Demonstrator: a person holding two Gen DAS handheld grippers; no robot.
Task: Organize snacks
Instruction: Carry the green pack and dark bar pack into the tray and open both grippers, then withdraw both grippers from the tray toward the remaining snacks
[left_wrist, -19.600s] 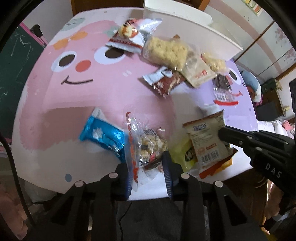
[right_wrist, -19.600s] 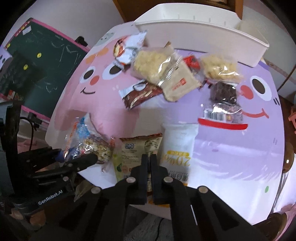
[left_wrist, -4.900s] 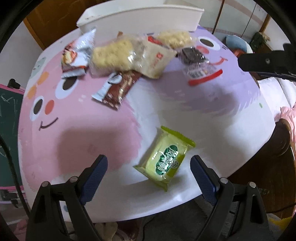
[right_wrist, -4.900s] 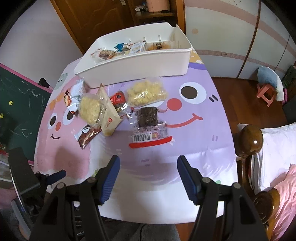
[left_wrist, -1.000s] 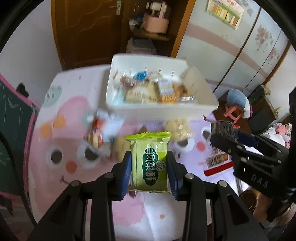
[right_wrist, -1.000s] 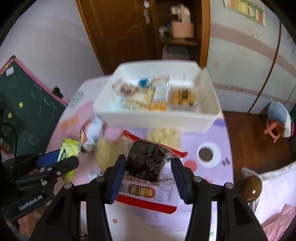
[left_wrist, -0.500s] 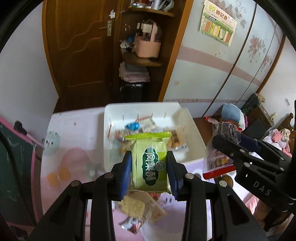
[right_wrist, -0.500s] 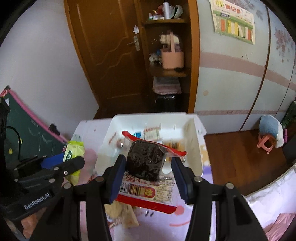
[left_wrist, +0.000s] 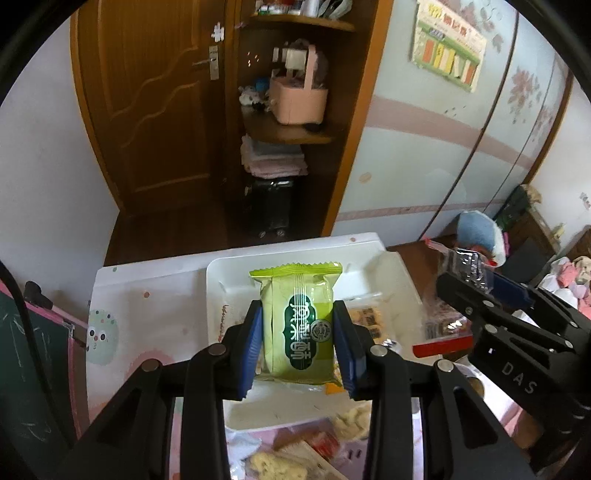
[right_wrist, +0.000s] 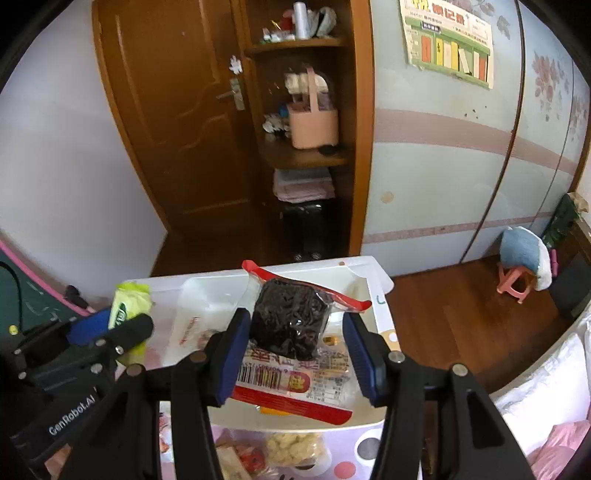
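The left hand-held gripper clamps a green snack packet upright between its blue pads. Beside it, the right hand-held gripper holds a clear bag of dark snack, red-edged. Below and just ahead of both lies the white bin on the surface. Beyond stands a wooden door.
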